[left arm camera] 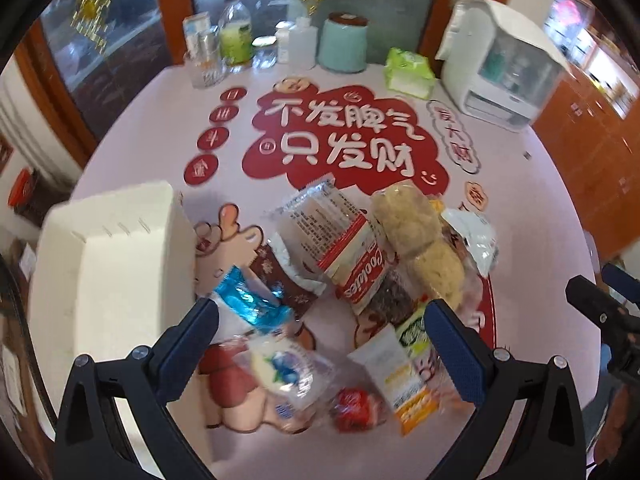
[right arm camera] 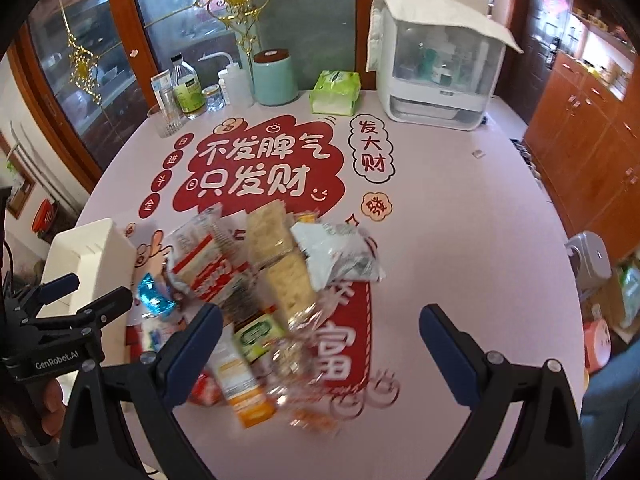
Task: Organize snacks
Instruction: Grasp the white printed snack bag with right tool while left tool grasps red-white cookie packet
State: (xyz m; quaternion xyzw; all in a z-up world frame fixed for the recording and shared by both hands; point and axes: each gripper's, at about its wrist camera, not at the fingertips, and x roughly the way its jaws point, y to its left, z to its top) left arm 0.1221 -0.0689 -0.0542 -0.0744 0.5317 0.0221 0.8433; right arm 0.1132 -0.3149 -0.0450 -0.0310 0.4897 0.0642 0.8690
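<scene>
Snack pile (left arm camera: 360, 280) is heaped mid-counter (left arm camera: 520, 184), beside white bin (left arm camera: 116, 264). Both hand-held grippers, left (left arm camera: 320, 320) and right (right arm camera: 320, 320), are held wide, empty. Wrappers judged light, slippery, crushable; best gripped at 1 sealed edge.

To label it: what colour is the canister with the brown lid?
Pale mint green canister, clearest in the right wrist view.

Bright even daylight, motion-blurred foreground, strong fisheye bending, dark corners.
</scene>
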